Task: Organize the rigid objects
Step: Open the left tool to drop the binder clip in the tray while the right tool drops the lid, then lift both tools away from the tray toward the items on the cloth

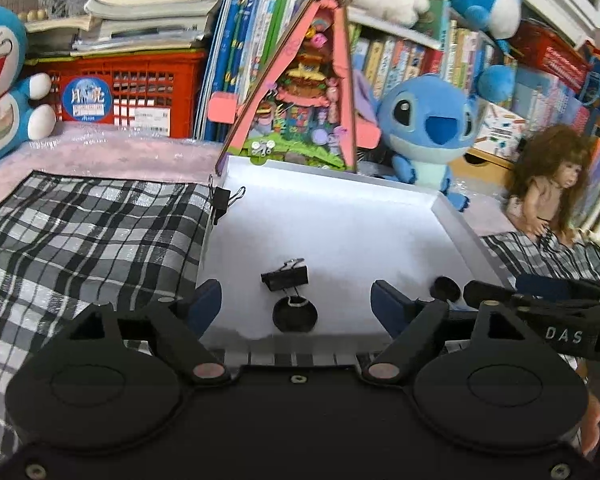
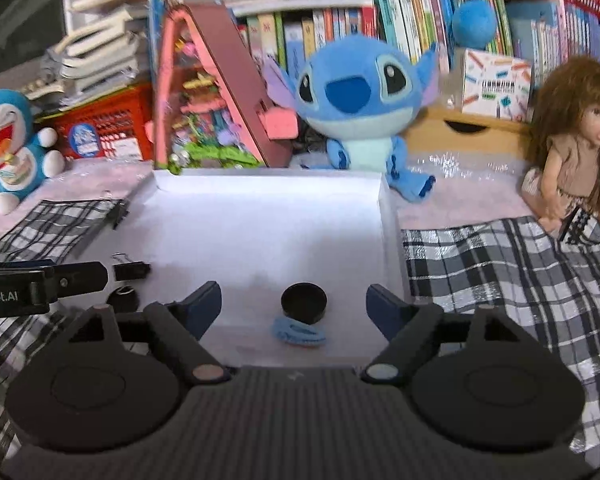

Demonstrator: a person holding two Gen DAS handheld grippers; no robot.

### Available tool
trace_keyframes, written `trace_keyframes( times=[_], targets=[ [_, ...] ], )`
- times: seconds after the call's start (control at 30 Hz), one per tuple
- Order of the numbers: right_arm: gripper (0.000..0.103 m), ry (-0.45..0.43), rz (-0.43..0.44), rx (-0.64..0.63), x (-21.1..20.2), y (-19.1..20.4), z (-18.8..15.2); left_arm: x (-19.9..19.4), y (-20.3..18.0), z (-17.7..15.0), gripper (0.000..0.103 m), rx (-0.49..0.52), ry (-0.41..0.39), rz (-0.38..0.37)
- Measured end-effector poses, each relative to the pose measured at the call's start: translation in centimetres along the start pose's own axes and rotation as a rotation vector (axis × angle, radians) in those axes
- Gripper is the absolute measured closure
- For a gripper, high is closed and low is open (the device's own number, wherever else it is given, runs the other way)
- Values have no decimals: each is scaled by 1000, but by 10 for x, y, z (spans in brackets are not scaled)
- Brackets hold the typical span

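A shallow white tray (image 1: 332, 216) lies between two checked cloths. In the left wrist view a black binder clip (image 1: 285, 276) rests on the tray just beyond a round black cap (image 1: 295, 314), both between my open left gripper (image 1: 296, 304) fingers. Another binder clip (image 1: 222, 200) grips the tray's left rim. In the right wrist view my right gripper (image 2: 294, 306) is open, with a black round cap (image 2: 304, 302) and a blue hair claw (image 2: 299, 332) between its fingers. The left gripper's side (image 2: 40, 284) shows at far left.
Checked cloths (image 1: 84, 232) (image 2: 512, 264) flank the tray. Behind it stand a pink toy house (image 1: 300, 92), a Stitch plush (image 2: 360, 100), a Doraemon plush (image 1: 4, 92), a doll (image 2: 576, 140), a red crate (image 1: 132, 92) and shelves of books.
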State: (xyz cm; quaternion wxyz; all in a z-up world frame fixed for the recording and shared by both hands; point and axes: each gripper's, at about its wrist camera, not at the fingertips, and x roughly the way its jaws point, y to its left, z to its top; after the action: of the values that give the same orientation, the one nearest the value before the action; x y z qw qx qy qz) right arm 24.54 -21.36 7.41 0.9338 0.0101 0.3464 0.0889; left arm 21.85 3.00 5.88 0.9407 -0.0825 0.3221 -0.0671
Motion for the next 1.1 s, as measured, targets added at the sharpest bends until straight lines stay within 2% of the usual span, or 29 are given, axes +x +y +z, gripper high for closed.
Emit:
trace_keyframes(
  times=[0.17, 0.53, 1.1],
  targets=[
    [9, -48, 28, -15, -26, 1, -9, -26, -5, -14, 20, 35, -27, -17],
    [5, -121, 45, -86, -68, 12, -36, -62, -17, -49, 19, 88, -47, -35],
    [2, -166, 7, -98, -100, 11, -84, -93, -8, -99, 19, 60, -79, -6]
  ],
)
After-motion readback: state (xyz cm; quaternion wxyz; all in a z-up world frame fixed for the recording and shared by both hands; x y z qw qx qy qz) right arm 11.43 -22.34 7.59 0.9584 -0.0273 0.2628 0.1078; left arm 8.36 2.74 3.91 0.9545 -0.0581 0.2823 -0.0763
